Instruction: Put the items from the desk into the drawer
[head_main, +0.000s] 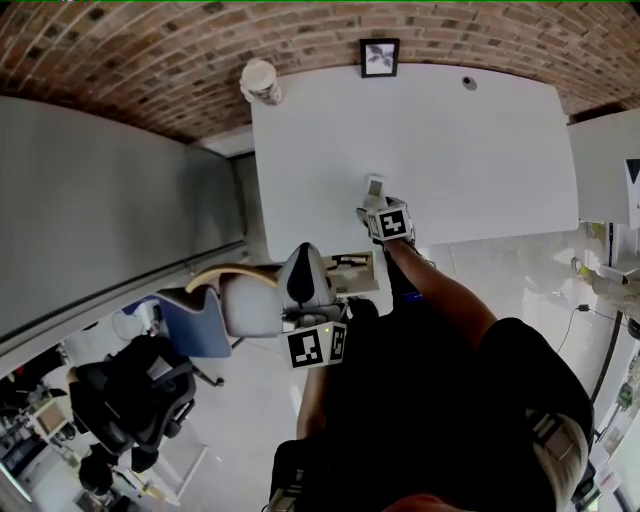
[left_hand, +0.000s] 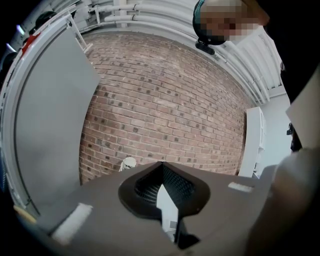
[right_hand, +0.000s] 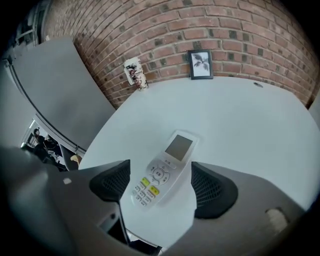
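— How is the person's left claw (left_hand: 161, 169) standing?
— Its jaws are closed together with nothing between them, and it points roughly level.
— And the right claw (right_hand: 159, 186)?
— It tips steeply downward at the end of the outstretched right arm (head_main: 440, 290), with its jaws spread wide and the pads pressing on nothing.

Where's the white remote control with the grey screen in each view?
Head view: remote at centre, on the white desk, just past the right gripper.
Left gripper view: not in it.
Right gripper view: remote low centre, between the open jaws, not gripped.
Shared landmark: patterned paper cup at the desk's far left corner, in all three.
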